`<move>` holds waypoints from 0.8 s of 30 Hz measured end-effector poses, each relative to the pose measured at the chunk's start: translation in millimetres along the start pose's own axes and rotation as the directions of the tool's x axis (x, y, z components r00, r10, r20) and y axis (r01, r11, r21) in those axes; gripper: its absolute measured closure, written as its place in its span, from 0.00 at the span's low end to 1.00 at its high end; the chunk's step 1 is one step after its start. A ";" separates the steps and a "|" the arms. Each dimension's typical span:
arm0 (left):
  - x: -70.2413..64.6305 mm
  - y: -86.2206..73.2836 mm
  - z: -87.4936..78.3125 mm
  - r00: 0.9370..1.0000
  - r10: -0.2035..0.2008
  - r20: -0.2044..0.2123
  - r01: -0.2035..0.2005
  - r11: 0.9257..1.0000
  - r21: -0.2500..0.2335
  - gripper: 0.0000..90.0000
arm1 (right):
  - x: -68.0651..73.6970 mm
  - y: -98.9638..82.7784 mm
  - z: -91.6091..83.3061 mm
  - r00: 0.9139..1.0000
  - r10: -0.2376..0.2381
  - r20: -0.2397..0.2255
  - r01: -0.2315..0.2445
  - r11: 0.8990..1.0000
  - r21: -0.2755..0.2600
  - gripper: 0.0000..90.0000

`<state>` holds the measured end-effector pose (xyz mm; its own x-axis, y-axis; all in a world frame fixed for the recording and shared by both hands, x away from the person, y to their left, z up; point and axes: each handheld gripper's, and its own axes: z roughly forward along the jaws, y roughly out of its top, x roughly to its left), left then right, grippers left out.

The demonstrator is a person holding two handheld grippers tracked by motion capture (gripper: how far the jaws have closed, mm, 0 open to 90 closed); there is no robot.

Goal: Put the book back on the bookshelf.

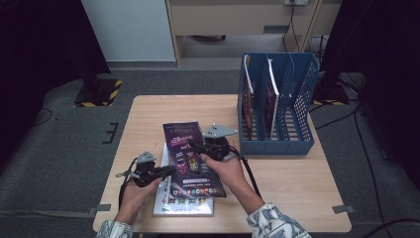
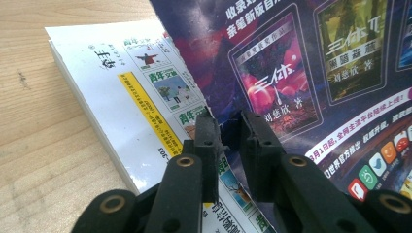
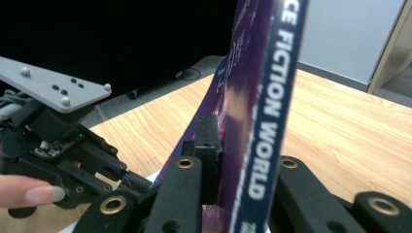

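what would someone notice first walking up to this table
The purple magazine, lifted off the white magazine at the table's near edge, draws the eye first: the left gripper pinches its left edge and the right gripper clamps its spine side. Next comes the blue file rack at the far right of the table, with two magazines standing in its left slots.

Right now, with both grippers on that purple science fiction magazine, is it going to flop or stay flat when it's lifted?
Probably floppy: the purple glossy magazine is thin, and its edge curls where the left gripper pinches it. The right gripper clamps the spine, likely the stiffest part, so that side should hold. The glossy cover may slip against the white magazine underneath.
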<state>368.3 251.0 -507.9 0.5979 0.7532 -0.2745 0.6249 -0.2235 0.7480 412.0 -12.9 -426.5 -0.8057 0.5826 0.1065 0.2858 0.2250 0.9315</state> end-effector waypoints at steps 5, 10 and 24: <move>-1.3 1.0 -0.9 1.000 0.007 -0.004 -0.007 1.000 -0.002 0.87 | 0.1 4.4 -1.1 0.999 -0.034 0.002 0.034 0.998 0.044 0.83; -3.2 2.8 -3.0 0.999 0.035 -0.023 -0.036 0.999 -0.005 0.88 | 0.1 11.5 -0.8 0.999 -0.053 -0.003 0.053 0.995 0.085 0.78; -4.5 5.2 -7.5 0.997 0.064 -0.048 -0.065 0.997 -0.030 0.89 | -0.4 14.2 6.0 0.999 -0.033 -0.030 0.037 0.989 0.141 0.75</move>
<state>365.1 251.1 -498.2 0.6117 0.7662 -0.1970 0.5694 -0.2535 0.7820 419.5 -5.2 -415.3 -0.8300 0.5510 0.0859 0.3261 0.3546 0.8763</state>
